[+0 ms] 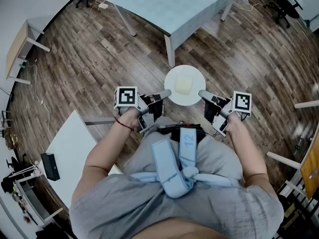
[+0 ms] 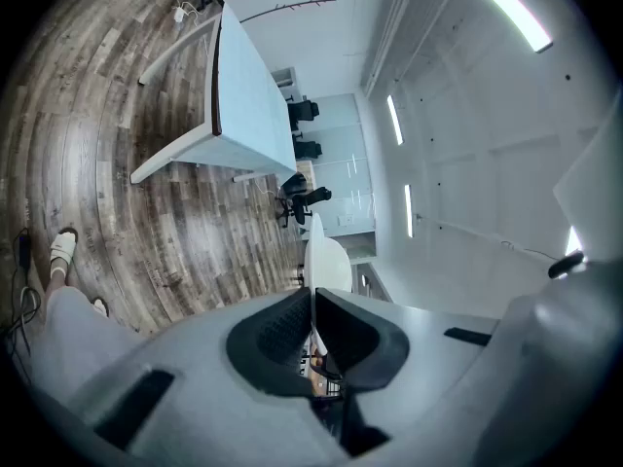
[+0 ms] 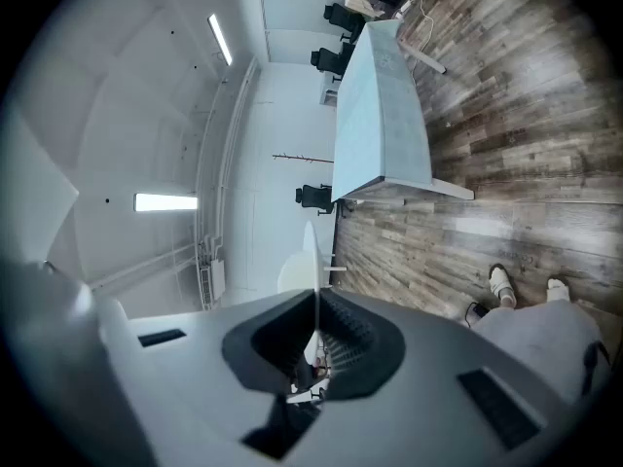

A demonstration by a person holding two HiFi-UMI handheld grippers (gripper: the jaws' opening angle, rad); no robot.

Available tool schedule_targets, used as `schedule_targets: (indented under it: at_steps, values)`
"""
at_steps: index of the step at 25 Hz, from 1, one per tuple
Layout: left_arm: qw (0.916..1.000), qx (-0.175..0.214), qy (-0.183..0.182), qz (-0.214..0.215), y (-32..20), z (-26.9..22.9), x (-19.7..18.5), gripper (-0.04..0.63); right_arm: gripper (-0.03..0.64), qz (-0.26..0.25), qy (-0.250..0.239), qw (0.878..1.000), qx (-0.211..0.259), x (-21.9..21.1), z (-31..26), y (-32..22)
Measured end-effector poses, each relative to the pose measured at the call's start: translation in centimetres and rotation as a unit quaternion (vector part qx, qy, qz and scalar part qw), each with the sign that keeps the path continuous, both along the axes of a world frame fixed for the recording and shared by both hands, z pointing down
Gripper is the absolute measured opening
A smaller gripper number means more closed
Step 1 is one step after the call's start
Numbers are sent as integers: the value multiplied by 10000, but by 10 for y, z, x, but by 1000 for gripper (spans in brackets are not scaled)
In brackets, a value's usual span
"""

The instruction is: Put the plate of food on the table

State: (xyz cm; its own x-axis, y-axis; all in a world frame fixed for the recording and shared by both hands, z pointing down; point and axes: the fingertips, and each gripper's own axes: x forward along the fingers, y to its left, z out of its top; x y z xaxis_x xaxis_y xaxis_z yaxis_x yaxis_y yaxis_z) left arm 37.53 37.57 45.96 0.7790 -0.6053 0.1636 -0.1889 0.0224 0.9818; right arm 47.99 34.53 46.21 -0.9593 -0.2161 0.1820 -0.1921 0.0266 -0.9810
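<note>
The main risk was a slip. The round white plate [image 1: 195, 97] hung in the air over the grey-brown wood-plank floor [image 1: 89, 59], short of the pale blue-topped table [image 1: 174, 6], and was carried only by its thin rim. The left gripper [image 1: 165, 93] pinched one edge and the right gripper [image 1: 204, 94] the opposite edge, each with its ribbed dark pads closed tight on the rim. Uneven pull or a tilt could probably let the plate (it looked glazed and slick) slide free, or send the pale yellow block of food [image 1: 183, 86] skidding off.
</note>
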Motion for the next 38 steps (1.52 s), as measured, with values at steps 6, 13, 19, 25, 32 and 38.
schedule_targets:
  at_steps: [6, 13, 19, 25, 32, 38]
  values:
    - [10000, -6, -36, -1, 2, 0, 1, 29, 38, -45, -19, 10000, -16, 1, 0, 0]
    - [10000, 63, -39, -25, 2, -4, 1, 29, 38, -46, -63, 9999, -104, 0, -2, -1]
    - [10000, 47, -32, -74, 2, -4, 0, 31, 38, -3, -122, 9997, -233, -1, -1, -2]
    - [9999, 28, -4, -110, 5, -1, -2, 31, 38, 11, -105, 9997, -240, -2, 2, 0]
    - [9997, 69, 13, -221, 6, -4, -7, 31, 38, -100, -19, 9999, -61, -9, -3, -3]
    - [9990, 51, 19, -440, 0, -6, -27, 29, 38, -343, 92, 9994, 2, -29, -3, -12]
